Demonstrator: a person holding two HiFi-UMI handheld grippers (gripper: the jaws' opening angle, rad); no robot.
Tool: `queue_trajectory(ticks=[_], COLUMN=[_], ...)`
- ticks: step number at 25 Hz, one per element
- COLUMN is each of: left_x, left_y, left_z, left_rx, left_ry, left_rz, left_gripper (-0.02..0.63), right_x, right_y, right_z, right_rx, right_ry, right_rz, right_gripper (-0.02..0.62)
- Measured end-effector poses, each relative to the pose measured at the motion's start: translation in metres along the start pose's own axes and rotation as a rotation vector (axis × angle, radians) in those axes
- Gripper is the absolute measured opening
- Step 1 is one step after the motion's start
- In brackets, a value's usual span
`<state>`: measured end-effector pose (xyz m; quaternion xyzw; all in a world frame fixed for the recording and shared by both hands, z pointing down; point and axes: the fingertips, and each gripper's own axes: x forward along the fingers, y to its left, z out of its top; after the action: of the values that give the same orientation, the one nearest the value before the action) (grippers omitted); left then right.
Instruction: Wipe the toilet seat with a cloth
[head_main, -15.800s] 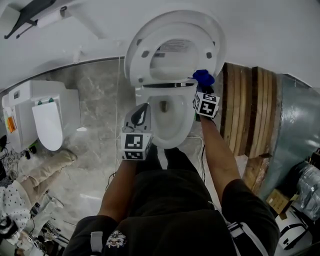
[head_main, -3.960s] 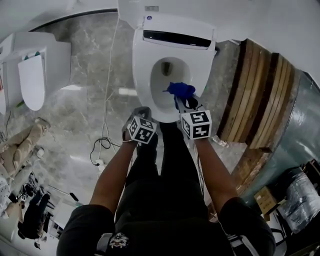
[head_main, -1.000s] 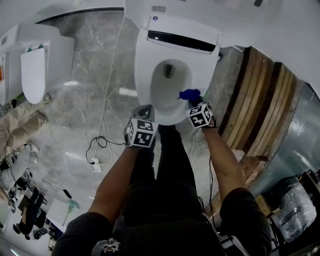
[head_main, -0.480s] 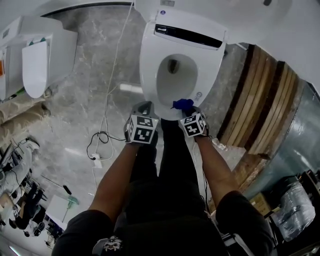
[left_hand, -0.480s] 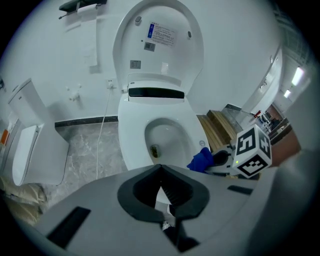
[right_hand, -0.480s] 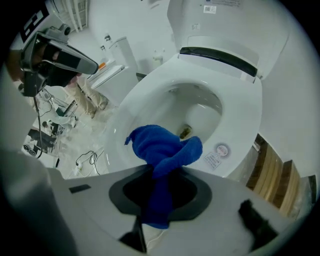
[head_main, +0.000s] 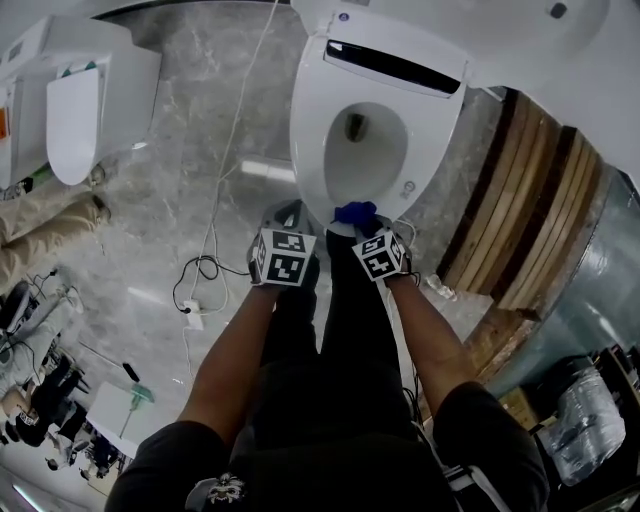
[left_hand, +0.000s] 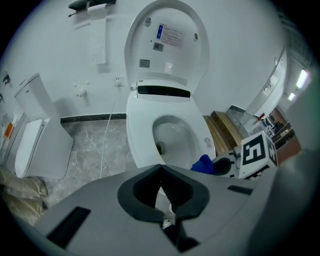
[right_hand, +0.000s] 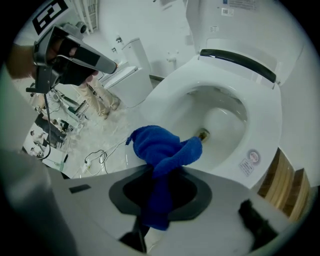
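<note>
The white toilet seat (head_main: 318, 120) is down over the bowl, with its lid (left_hand: 167, 40) raised against the wall. My right gripper (head_main: 358, 224) is shut on a bunched blue cloth (head_main: 355, 211) and presses it on the seat's front rim. In the right gripper view the cloth (right_hand: 161, 146) bulges out past the jaws onto the seat (right_hand: 170, 87). My left gripper (head_main: 288, 213) hovers just left of the seat's front, off the toilet. Its jaws (left_hand: 161, 172) are shut with nothing between them.
A second white toilet unit (head_main: 78, 105) stands at the left. A cable with a plug (head_main: 203, 272) lies on the marble floor. Curved wooden planks (head_main: 520, 215) lean at the right. A person's legs (head_main: 45, 215) show at the left edge.
The right gripper has carried the cloth from the seat's right side round to its front rim, nearer to me. The left gripper has hardly moved.
</note>
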<state>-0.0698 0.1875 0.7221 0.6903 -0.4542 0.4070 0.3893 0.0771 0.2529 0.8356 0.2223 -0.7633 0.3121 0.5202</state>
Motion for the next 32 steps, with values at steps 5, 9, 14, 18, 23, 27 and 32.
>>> queue_trajectory(ticks=[5,9,14,18,23,27,32], left_x=[-0.003,-0.005,-0.006,-0.007,-0.005,0.0,0.003], left_y=[0.009,0.017,0.027,0.033,0.039,0.039,0.035], left_z=[-0.015,-0.024,-0.031,-0.029,-0.026,-0.021,-0.01], left_rx=[-0.022,-0.052,-0.084,-0.101,-0.108,-0.103,-0.042], left_ry=[0.007,0.01,0.009,0.003,0.001,0.003,-0.005], left_rz=[0.011,0.024,0.046,0.058,0.071,0.075,0.093], left_gripper=[0.009,0.009,0.009,0.009,0.009,0.009,0.009], right_x=[0.012,0.022,0.034,0.041,0.048,0.051,0.054], right_y=[0.031,0.046,0.049,0.043,0.036,0.021,-0.01], right_z=[0.019,0.042,0.077,0.115,0.159,0.192,0.232], right_rx=[-0.096,-0.205,-0.261,-0.282,-0.324,-0.339,-0.317], right_ry=[-0.024,-0.045,-0.072,-0.105,-0.149,-0.197,-0.221], right_rz=[0.049,0.079,0.098,0.097,0.1,0.082,0.029], right_gripper=[0.078,0.078,0.08,0.08,0.08,0.08,0.08])
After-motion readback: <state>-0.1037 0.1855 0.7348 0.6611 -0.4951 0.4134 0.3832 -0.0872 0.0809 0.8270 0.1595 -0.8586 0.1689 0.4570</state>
